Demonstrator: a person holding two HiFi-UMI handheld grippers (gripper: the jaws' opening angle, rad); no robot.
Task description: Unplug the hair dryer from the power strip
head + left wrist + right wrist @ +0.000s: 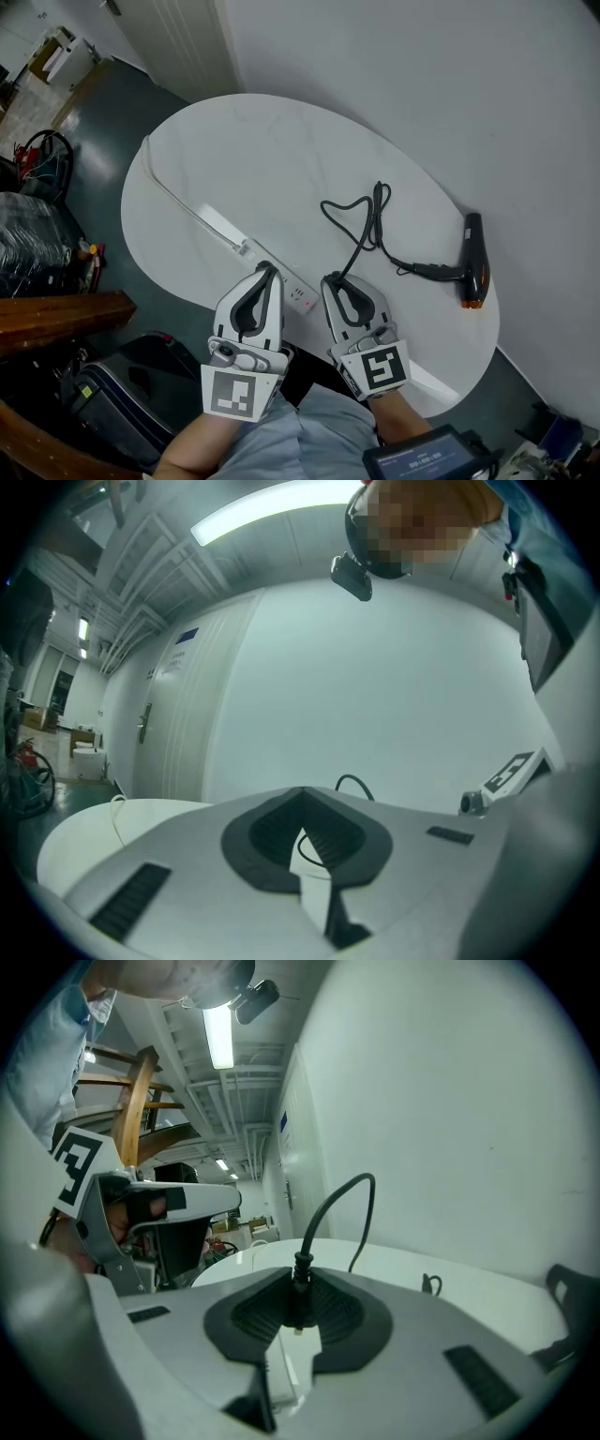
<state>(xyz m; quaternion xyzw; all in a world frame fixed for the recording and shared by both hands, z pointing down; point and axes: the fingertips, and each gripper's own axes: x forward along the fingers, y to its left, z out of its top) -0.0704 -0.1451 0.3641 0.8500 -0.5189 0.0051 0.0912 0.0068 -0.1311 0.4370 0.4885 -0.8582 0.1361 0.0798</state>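
Note:
A white power strip (230, 234) lies slantwise on the oval white table (262, 150). The black hair dryer (474, 260) rests near the table's right edge. Its black cord (361, 220) loops back to the plug (301, 1262). My right gripper (331, 279) (298, 1283) is shut on that plug, whose prongs show bare just above the near end of the power strip (281, 1372). My left gripper (270, 270) (302, 799) hovers over the strip beside it, tips together with nothing between the pads.
The strip's own white cable (159, 183) runs off the table's far left edge. A pale wall stands close behind the table. A wooden bench (56, 314) and dark bags (112, 394) crowd the floor at the left. A small screen device (422, 461) hangs at the person's chest.

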